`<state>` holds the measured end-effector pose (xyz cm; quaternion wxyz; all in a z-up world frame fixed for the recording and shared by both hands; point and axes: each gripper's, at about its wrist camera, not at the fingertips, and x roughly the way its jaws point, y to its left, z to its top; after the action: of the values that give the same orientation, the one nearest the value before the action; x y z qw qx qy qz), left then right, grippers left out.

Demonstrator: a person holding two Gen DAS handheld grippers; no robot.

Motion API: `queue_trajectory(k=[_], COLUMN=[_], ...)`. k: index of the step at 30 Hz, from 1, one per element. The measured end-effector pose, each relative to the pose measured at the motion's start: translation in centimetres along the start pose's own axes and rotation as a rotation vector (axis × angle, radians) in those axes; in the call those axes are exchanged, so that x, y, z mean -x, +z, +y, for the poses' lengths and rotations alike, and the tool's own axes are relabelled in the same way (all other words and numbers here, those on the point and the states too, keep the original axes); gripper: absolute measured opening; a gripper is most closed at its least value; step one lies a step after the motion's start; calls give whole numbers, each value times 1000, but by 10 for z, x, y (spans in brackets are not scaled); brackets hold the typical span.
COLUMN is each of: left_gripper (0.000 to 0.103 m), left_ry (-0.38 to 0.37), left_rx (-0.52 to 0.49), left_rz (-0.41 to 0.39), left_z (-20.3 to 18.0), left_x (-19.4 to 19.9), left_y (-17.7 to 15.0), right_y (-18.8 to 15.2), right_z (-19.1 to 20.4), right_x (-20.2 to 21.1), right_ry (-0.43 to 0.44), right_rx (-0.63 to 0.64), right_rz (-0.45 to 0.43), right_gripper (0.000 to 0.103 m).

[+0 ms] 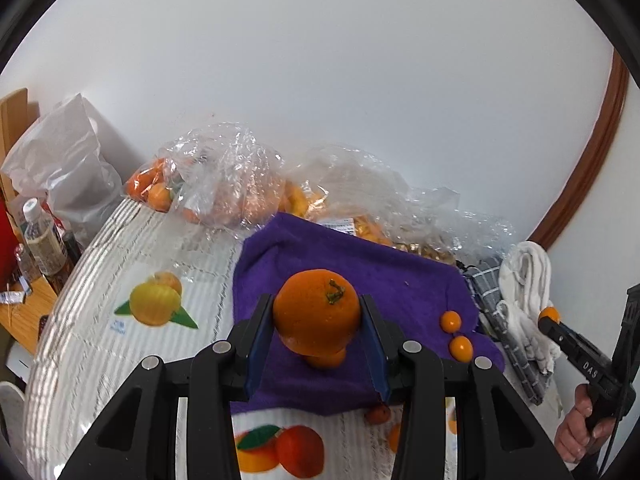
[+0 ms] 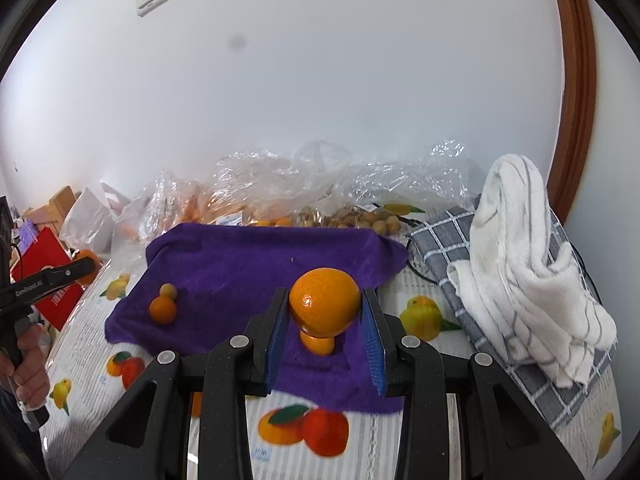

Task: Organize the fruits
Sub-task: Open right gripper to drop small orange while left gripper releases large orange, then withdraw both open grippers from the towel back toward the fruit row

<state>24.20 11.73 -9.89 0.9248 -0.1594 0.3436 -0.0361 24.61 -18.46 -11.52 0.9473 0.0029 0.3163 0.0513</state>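
My left gripper (image 1: pixel 316 316) is shut on a large orange with a green stem (image 1: pixel 316 316), held above the purple cloth (image 1: pixel 384 276); a smaller orange (image 1: pixel 326 358) lies on the cloth just below it. Two small kumquats (image 1: pixel 451 321) (image 1: pixel 461 348) lie on the cloth's right side. My right gripper (image 2: pixel 325 308) is shut on another orange (image 2: pixel 325 308) above the same cloth (image 2: pixel 248 264), with a kumquat (image 2: pixel 318 342) under it. In the right wrist view a small orange (image 2: pixel 163 309) and a pale kumquat (image 2: pixel 168 291) lie at the cloth's left.
Clear plastic bags of oranges (image 1: pixel 224 188) and small fruits (image 2: pixel 360 216) lie along the wall. A white towel on a grey checked cloth (image 2: pixel 520 264) sits at the right. A bottle (image 1: pixel 42 236) and white bag (image 1: pixel 64 168) stand at the left. The tablecloth (image 1: pixel 132 256) has printed fruit.
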Motion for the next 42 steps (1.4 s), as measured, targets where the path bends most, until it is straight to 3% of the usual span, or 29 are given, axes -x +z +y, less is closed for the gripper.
queue_trajectory(k=[11, 24, 30, 38, 42], left_gripper=[40, 40, 40, 40, 43], left_ry=[16, 82, 124, 132, 119], left_rx=[-35, -57, -63, -75, -66], left_rz=[69, 221, 255, 272, 270], left_z=[-9, -12, -16, -17, -20], left_x=[-59, -132, -144, -150, -150], left_y=[21, 12, 6, 3, 4], right_y=[34, 27, 19, 17, 16], right_z=[-11, -12, -11, -5, -1], right_x=[-70, -171, -189, -191, -175], right_ry=[4, -8, -6, -24, -17], right_rx=[-26, -38, -45, -22, -35], right_rz=[33, 261, 326, 345, 336], right_gripper=[35, 35, 35, 36, 44])
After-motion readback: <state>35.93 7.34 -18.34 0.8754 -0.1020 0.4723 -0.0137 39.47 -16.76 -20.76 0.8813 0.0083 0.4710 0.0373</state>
